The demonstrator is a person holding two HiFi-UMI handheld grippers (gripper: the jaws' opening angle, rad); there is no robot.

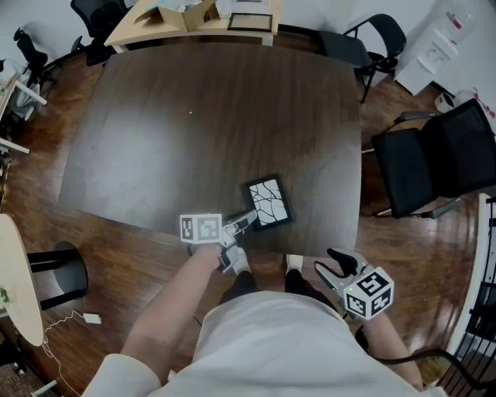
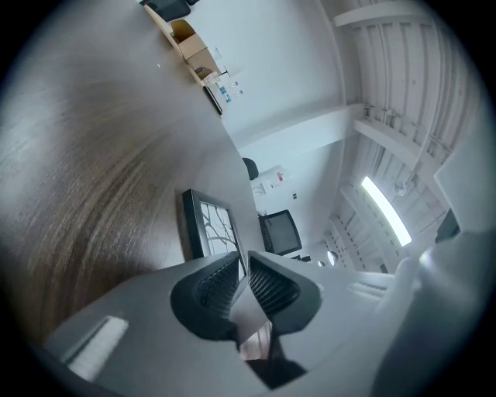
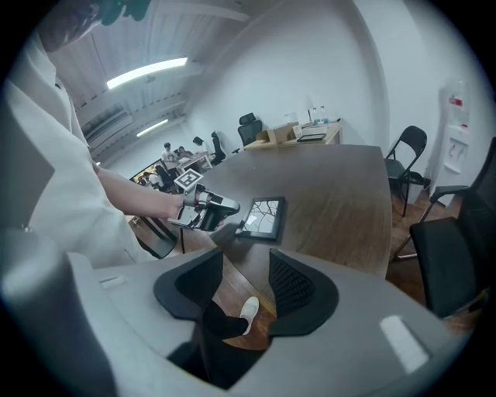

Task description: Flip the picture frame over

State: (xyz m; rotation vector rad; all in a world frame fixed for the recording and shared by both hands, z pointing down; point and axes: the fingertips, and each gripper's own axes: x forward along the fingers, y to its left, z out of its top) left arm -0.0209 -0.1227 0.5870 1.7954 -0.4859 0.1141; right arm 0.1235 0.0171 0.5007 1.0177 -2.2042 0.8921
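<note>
The picture frame (image 1: 269,203) lies face up near the front edge of the dark wooden table (image 1: 201,124). It has a black border and a white picture with black branching lines. My left gripper (image 1: 246,220) is shut on the frame's near left corner. In the left gripper view the pads (image 2: 267,285) pinch a thin grey edge, with the frame (image 2: 211,226) just beyond my left gripper (image 2: 242,267). My right gripper (image 1: 335,267) hangs open off the table by the person's body. The right gripper view shows my right gripper (image 3: 246,279) holding nothing, with the frame (image 3: 264,218) and my left gripper (image 3: 221,214) ahead.
A black chair (image 1: 434,159) stands right of the table and another (image 1: 372,39) at the far right corner. A light wooden desk (image 1: 194,19) with boxes and a second frame stands behind. A pale round table (image 1: 19,279) is at the left. The person's feet (image 1: 294,264) are below the table edge.
</note>
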